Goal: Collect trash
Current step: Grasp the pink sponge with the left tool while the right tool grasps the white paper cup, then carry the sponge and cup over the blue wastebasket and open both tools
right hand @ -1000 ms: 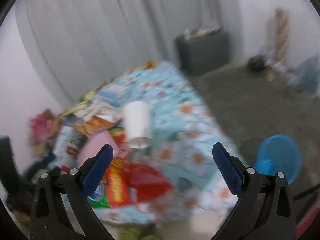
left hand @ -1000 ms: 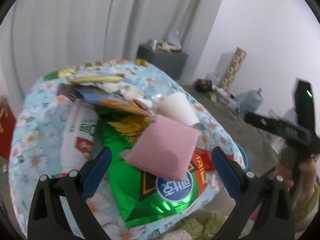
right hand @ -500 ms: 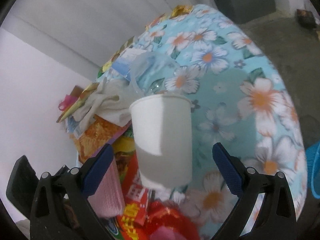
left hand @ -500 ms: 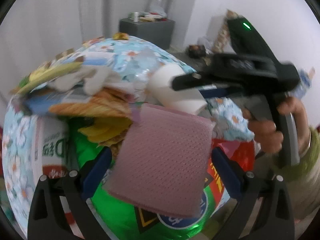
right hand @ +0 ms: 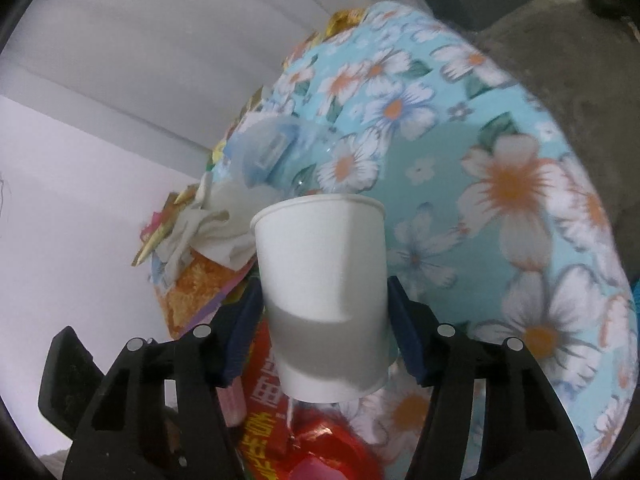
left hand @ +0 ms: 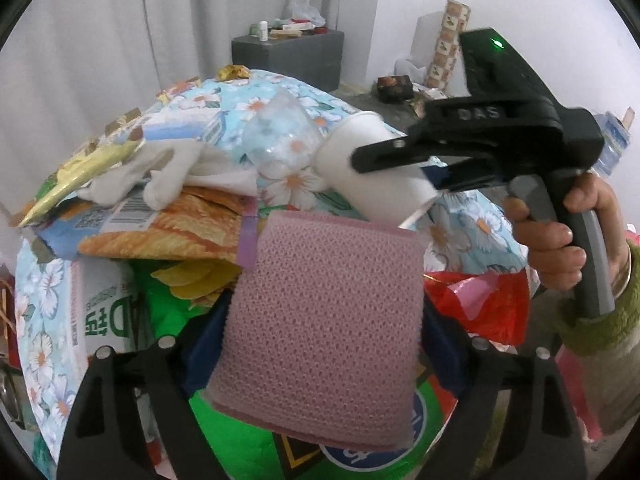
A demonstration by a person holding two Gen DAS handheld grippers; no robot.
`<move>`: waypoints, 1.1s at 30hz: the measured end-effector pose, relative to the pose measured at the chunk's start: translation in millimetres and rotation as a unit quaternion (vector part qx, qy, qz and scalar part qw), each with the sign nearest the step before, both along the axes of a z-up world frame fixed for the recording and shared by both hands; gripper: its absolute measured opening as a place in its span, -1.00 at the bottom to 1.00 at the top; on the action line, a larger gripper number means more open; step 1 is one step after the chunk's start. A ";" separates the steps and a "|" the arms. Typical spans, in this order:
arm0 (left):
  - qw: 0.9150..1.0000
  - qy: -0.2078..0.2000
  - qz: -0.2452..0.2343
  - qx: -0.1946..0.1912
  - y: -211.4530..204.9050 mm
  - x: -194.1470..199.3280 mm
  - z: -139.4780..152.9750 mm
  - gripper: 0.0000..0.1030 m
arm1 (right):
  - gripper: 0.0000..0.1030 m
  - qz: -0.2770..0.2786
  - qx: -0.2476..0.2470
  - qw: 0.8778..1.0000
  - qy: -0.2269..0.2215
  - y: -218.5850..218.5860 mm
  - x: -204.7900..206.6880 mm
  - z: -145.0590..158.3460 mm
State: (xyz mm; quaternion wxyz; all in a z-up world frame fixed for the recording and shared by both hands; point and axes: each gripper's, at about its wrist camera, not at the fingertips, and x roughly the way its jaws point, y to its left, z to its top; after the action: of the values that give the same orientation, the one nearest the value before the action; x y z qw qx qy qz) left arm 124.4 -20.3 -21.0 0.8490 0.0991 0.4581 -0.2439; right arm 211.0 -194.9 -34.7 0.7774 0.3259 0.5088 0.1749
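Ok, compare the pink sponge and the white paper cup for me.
The pink sponge is flat, square and mesh-textured; the white paper cup is round, smooth and tapered. The sponge sits between the pads of the left hand-held gripper; the cup is in the right hand-held gripper. Both are pinched at their sides above the littered floral tablecloth.

My pink mesh-textured sponge (left hand: 324, 328), my white paper cup (right hand: 322, 292), light-blue tablecloth (right hand: 520, 184) with white-and-orange flowers, green snack bag (left hand: 240, 452), possibly red wrapper (left hand: 476, 300)
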 end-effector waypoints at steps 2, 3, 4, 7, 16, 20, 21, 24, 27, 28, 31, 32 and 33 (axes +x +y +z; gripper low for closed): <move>1.000 -0.001 0.003 -0.005 1.8 -3.5 4.6 0.61 | 0.11 -0.011 0.001 1.000 -0.010 -10.2 -8.4 5.8; 1.000 -0.003 0.003 -0.006 2.1 -6.9 7.4 0.61 | 0.11 -0.016 0.002 1.000 -0.014 -14.7 -13.7 8.5; 1.000 -0.004 0.005 -0.007 3.0 -9.7 10.6 0.60 | 0.11 -0.024 0.005 1.000 -0.020 -21.0 -20.2 11.4; 1.000 -0.008 0.008 -0.018 4.4 -19.6 20.9 0.60 | 0.11 -0.046 0.012 0.998 -0.034 -36.9 -37.0 19.0; 0.997 0.012 -0.024 -0.074 -23.9 -39.6 57.1 0.60 | 0.11 -0.156 0.004 0.984 -0.084 -97.8 -97.5 43.7; 0.993 0.027 -0.068 -0.089 -68.1 -32.3 73.5 0.60 | 0.11 -0.227 -0.008 0.969 -0.100 -139.4 -128.9 47.2; 0.992 0.038 -0.082 -0.091 -82.9 -27.4 75.7 0.60 | 0.11 -0.253 -0.012 0.962 -0.100 -155.0 -140.2 46.4; 0.987 0.067 -0.121 -0.087 -135.3 -10.3 77.4 0.60 | 0.11 -0.320 -0.044 0.942 -0.089 -192.8 -167.4 39.6; 0.982 0.082 -0.157 -0.066 -198.9 6.1 74.6 0.60 | 0.12 -0.387 -0.068 0.918 -0.061 -231.2 -191.3 20.1; 0.980 0.087 -0.169 -0.057 -226.0 12.0 70.9 0.60 | 0.12 -0.407 -0.064 0.910 -0.050 -244.5 -199.3 10.5; 0.976 0.098 -0.191 -0.034 -294.3 24.9 53.0 0.61 | 0.12 -0.463 -0.043 0.885 -0.012 -277.1 -215.5 -26.5; 0.976 0.100 -0.193 -0.026 -313.3 29.6 44.9 0.61 | 0.12 -0.478 -0.037 0.878 0.000 -284.5 -218.0 -38.3; 0.974 0.106 -0.201 -0.016 -341.2 34.4 32.2 0.61 | 0.12 -0.493 -0.031 0.869 0.013 -295.5 -222.2 -50.9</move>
State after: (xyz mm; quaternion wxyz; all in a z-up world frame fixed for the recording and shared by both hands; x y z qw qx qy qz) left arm 158.9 -361.5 11.2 0.7308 0.1497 0.5122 -0.4257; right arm -11.2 -490.4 -85.6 0.7657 0.5121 0.2971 -0.2513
